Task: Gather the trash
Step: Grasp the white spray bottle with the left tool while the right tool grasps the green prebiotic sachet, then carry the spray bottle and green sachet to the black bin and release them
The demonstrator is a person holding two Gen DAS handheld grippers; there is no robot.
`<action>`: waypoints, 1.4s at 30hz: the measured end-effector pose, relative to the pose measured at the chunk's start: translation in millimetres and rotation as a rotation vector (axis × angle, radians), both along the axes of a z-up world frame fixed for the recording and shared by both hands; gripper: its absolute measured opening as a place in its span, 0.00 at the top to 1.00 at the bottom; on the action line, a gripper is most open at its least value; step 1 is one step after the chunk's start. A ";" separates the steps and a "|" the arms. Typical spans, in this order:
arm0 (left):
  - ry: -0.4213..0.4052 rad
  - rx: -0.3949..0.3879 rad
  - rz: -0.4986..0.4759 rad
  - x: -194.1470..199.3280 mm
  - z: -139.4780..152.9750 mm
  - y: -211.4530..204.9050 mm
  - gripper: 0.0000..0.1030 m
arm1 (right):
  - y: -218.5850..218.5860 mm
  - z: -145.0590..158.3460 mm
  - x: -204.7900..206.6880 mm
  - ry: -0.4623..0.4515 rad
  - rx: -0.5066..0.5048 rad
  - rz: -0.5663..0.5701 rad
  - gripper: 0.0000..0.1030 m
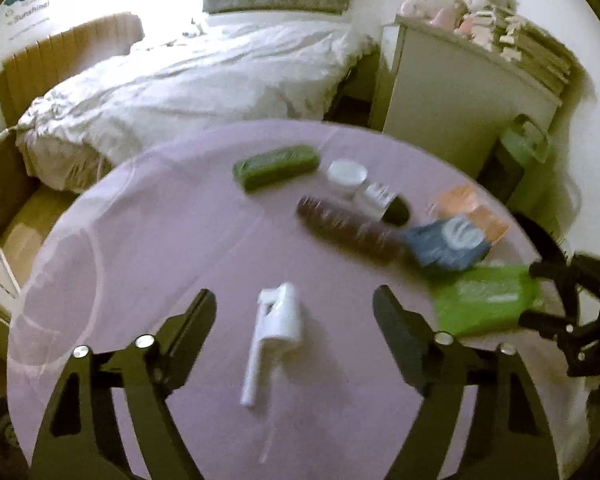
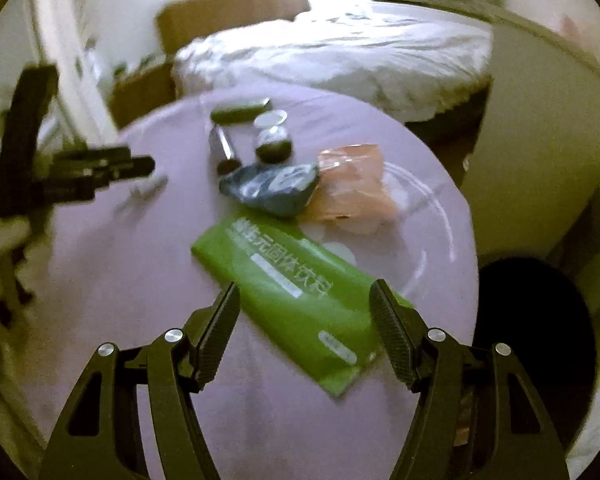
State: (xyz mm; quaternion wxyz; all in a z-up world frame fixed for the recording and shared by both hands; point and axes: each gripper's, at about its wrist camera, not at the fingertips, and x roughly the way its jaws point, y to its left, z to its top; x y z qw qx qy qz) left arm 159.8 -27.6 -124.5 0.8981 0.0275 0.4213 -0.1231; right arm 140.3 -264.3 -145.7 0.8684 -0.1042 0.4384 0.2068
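Observation:
A round table with a lilac cloth (image 1: 148, 240) holds scattered trash. In the left wrist view a white plastic spray-pump head (image 1: 274, 332) lies flat between the wide-apart fingers of my left gripper (image 1: 296, 306), which is open and not touching it. In the right wrist view a flat green packet (image 2: 296, 300) with printed characters lies between the spread fingers of my right gripper (image 2: 304, 300), open above it. Beyond lie a crumpled blue wrapper (image 2: 272, 188), an orange wrapper (image 2: 352, 184), a brown tube (image 1: 348, 228) and a dark green pack (image 1: 276, 166).
A white jar (image 1: 346, 178) and a small dark-capped bottle (image 1: 384, 204) stand mid-table. Behind the table are a bed with white bedding (image 1: 204, 80), a white cabinet (image 1: 460, 100) and cardboard boxes (image 1: 4, 200) at the left. A dark bin opening (image 2: 532, 320) shows right of the table.

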 end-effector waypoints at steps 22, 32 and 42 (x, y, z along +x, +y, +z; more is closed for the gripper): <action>0.072 -0.034 -0.019 2.7 -10.5 22.4 0.73 | 16.1 -4.5 17.0 0.155 0.148 0.030 0.54; 0.010 -0.125 -0.185 -10.2 34.0 -42.7 0.73 | -38.5 27.0 -4.6 0.100 0.500 -0.169 0.60; -0.001 -0.175 -0.400 -8.6 50.8 -146.2 0.73 | -141.9 33.2 -34.0 0.000 0.589 -0.507 0.60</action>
